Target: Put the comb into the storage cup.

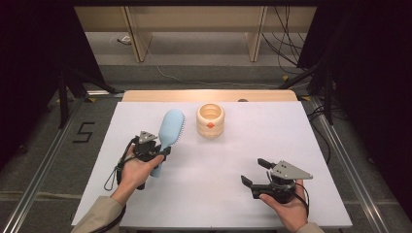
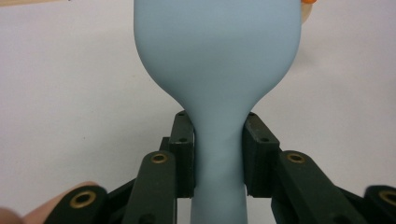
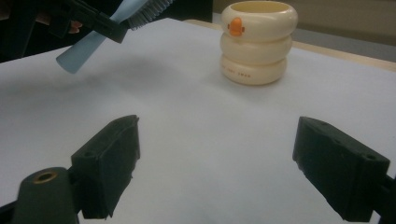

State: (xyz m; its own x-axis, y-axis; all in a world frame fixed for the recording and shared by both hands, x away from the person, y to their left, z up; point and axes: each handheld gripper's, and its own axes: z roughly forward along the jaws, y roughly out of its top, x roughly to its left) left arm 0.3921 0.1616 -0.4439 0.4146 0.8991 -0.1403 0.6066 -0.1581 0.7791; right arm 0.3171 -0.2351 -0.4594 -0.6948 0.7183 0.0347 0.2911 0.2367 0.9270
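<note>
The pale blue plastic hairbrush [image 1: 168,134] is in my left tongs [image 1: 154,151], clamped at the narrow neck where the handle meets the head; the left gripper view shows both pads pressed against that neck [image 2: 219,154]. In the right gripper view the handle end hangs above the white bench [image 1: 214,189], so I judge the brush lifted clear of it. Its long axis runs from near-left to far-right: handle tip toward me, head pointing away and tilted toward the cream ringed plastic cup with an orange mark [image 1: 210,120]. The bristles face right, toward that cup.

Step in hand, as I judge it: carrying the brush to the cup. The next move calls for swinging one end over the cup's open mouth and lowering it in without knocking the cup.

My right tongs [image 1: 256,172] rest wide apart, holding nothing, near the bench's front right.
</note>
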